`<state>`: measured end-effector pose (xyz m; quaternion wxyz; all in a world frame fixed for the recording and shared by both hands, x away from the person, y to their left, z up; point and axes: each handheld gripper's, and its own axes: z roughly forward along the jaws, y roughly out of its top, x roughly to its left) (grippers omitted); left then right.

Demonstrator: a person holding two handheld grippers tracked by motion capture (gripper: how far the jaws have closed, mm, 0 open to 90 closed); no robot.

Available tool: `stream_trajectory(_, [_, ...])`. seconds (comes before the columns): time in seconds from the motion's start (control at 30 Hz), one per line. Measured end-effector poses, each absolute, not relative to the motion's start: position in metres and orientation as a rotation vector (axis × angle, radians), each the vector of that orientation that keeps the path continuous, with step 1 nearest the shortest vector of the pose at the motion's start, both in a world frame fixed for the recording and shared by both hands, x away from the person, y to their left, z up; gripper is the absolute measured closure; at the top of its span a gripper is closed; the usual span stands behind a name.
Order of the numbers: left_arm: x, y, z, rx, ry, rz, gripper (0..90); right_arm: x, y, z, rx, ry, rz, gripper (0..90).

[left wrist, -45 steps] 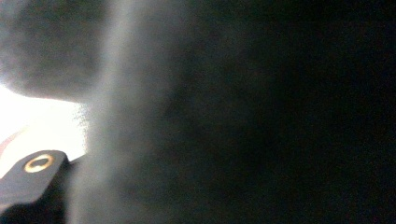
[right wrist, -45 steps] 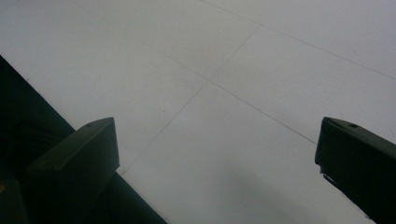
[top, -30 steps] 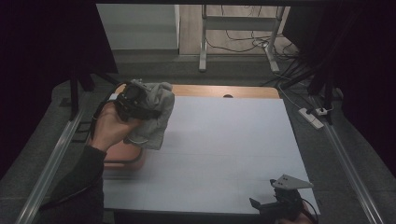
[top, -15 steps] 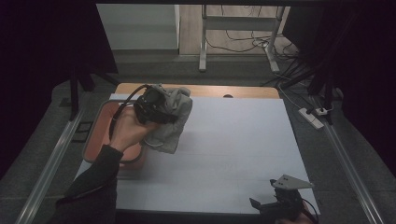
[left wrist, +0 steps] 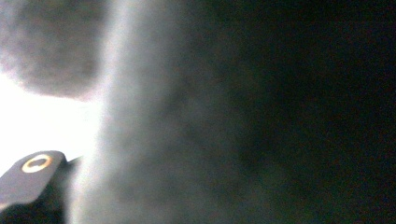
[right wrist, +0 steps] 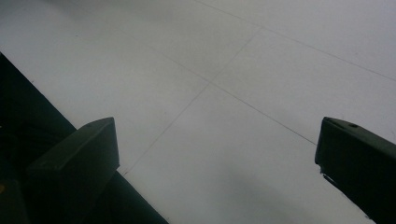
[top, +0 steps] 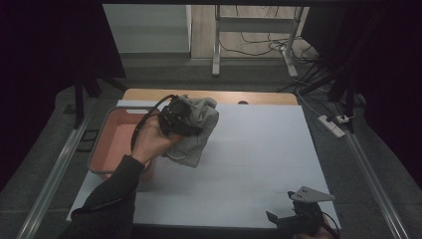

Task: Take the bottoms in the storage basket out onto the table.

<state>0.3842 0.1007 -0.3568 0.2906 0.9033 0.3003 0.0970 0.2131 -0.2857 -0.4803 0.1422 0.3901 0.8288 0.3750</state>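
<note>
The left gripper was raised over the white counter, just beside the pink tub. Its jaws were clamped on a grey cloth, which hung from them; the close view was blurred, apparently fabric pressed against the lens. The right gripper rested at the counter's near edge, jaws wide apart, holding nothing.

Dim room: a white-topped desk with a wooden far edge, grey floor around it, metal frame legs, tangled cables and a power strip at right.
</note>
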Motion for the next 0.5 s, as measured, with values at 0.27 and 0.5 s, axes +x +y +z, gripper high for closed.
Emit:
stream_trajectory(0.27, [0.388,0.080,-0.366,2.410,0.752,0.244,55.8,0.213,-0.286,-0.480,1.123,2.392,1.087,0.0])
stream_trajectory(0.5, [0.389,0.065,-0.377,2.417,0.714,0.233,55.7,0.212,-0.287,-0.480,1.122,2.388,1.087,0.0])
